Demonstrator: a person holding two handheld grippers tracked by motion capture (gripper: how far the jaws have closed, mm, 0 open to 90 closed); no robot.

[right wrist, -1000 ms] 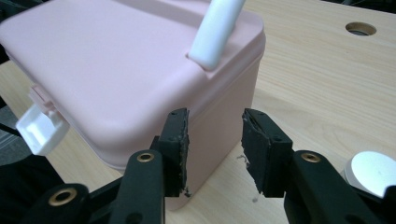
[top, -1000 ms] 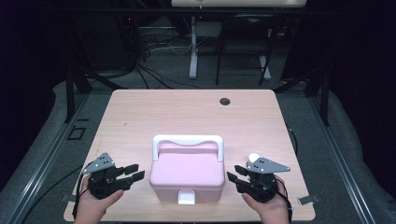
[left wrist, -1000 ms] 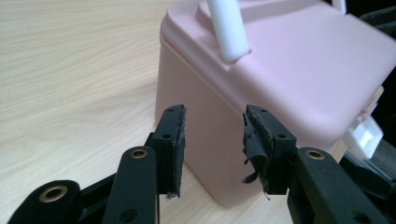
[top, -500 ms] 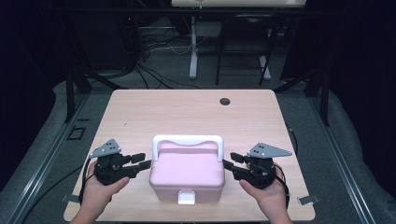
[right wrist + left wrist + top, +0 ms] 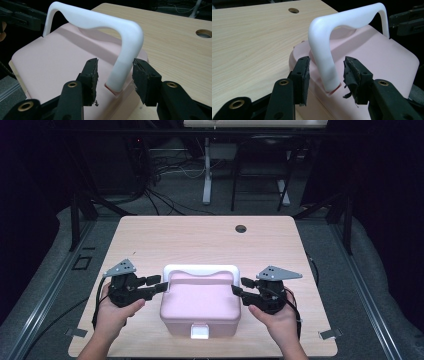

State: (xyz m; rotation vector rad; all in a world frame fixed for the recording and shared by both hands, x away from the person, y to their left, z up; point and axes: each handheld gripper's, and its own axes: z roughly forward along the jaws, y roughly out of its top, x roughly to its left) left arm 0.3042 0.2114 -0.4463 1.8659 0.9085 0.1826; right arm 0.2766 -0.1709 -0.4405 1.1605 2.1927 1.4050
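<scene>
Dark floor and tangled cables lay beyond our table (image 5: 150, 240), a pale wooden top with a round hole (image 5: 241, 228) toward its 12 o'clock edge. On it, toward 6 o'clock and roughly centred, sat the pink box (image 5: 200, 307), lid shut, with a white latch (image 5: 199, 332) on its 6 o'clock face and a white handle (image 5: 200, 270) standing upright across the lid's 12 o'clock side. We held our left gripper (image 5: 159, 284) at the box's 9 o'clock side, its tips at the handle's left foot; in the left gripper view its jaws stood apart with that leg of the handle (image 5: 324, 67) between them, the pads (image 5: 304, 75) near the leg on either side but not pressing it, as far as we could tell. We held our right gripper (image 5: 238, 288) at the box's 3 o'clock side, pointing in at the handle's other foot; in the right gripper view its jaws were likewise apart around that leg (image 5: 122, 72), a gap showing on each side between it and the pads (image 5: 92, 75). In the high view, both our hands sat low on the table toward 6 o'clock, one on each side of the box, each gripper's grey plate uppermost.
</scene>
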